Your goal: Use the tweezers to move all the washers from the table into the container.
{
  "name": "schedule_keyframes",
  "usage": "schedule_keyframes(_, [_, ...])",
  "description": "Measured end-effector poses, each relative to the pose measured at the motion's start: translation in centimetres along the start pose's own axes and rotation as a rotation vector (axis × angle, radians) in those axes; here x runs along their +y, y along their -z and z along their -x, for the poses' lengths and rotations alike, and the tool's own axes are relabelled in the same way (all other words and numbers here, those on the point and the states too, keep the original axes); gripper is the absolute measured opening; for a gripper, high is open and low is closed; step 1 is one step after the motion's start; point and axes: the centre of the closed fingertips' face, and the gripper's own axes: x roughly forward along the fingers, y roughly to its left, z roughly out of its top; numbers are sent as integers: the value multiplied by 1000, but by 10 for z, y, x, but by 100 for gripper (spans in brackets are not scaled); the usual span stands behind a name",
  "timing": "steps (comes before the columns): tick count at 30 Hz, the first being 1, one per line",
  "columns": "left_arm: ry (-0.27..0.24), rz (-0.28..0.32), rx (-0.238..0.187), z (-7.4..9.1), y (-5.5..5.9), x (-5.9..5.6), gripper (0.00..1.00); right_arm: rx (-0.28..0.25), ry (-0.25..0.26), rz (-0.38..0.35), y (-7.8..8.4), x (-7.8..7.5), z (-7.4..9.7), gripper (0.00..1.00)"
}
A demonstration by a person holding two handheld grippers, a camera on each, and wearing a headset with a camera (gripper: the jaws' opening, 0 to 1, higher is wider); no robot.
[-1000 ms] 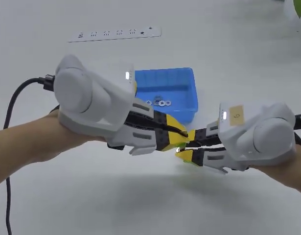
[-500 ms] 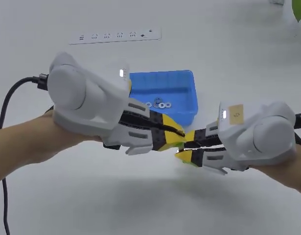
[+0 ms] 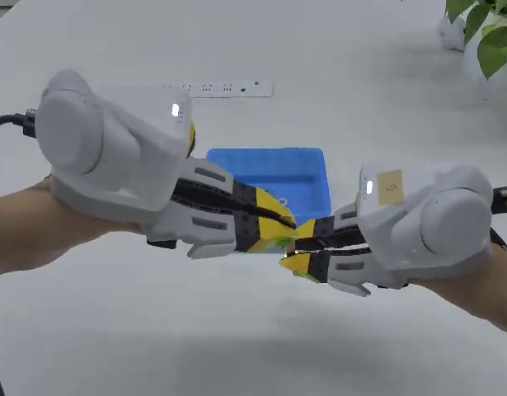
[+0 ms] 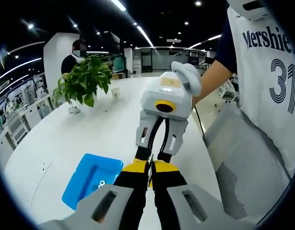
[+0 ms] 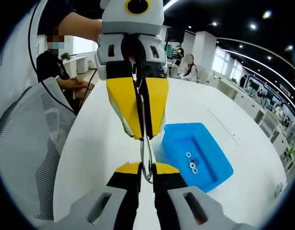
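Thin metal tweezers [image 5: 144,148] run between the two grippers, which meet tip to tip in front of the blue container [image 3: 307,169]. My left gripper [image 3: 288,231] comes in from the left and is shut on one end of the tweezers. From the right, my right gripper [image 3: 291,252] is shut on the other, looped end. In the right gripper view its own jaws [image 5: 147,175] pinch that loop. A few washers [image 5: 191,164] lie inside the container [image 5: 205,143]. In the left gripper view the closed jaws [image 4: 149,175] face the right gripper's body.
A white power strip [image 3: 220,87] lies on the table beyond the container. A potted plant [image 3: 484,33] stands at the far right. A mesh chair [image 4: 243,177] and the person's jersey are beside the table. Other people sit in the background.
The head camera has tilted, so the whole picture shifted. Both grippers stay tip to tip on the tweezers and have drifted slightly left, now covering the container's front and its washers.
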Motion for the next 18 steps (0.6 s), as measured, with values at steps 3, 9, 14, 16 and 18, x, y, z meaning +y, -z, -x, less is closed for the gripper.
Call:
schedule_keyframes(3, [-15, -2, -5, 8, -4, 4, 6, -8, 1, 2, -7, -3, -1, 10])
schedule_keyframes(9, [-45, -40, -3, 21, -13, 13, 6, -24, 9, 52, -25, -14, 0, 10])
schedule_keyframes(14, [-59, -62, -6, 26, -20, 27, 6, -35, 19, 77, -34, -27, 0, 10])
schedule_keyframes(16, [-64, -66, -6, 25, -22, 33, 6, -36, 23, 84, -36, -35, 0, 10])
schedule_keyframes(18, [-70, -80, -5, 25, -23, 40, 6, -29, 31, 97, -36, -44, -1, 10])
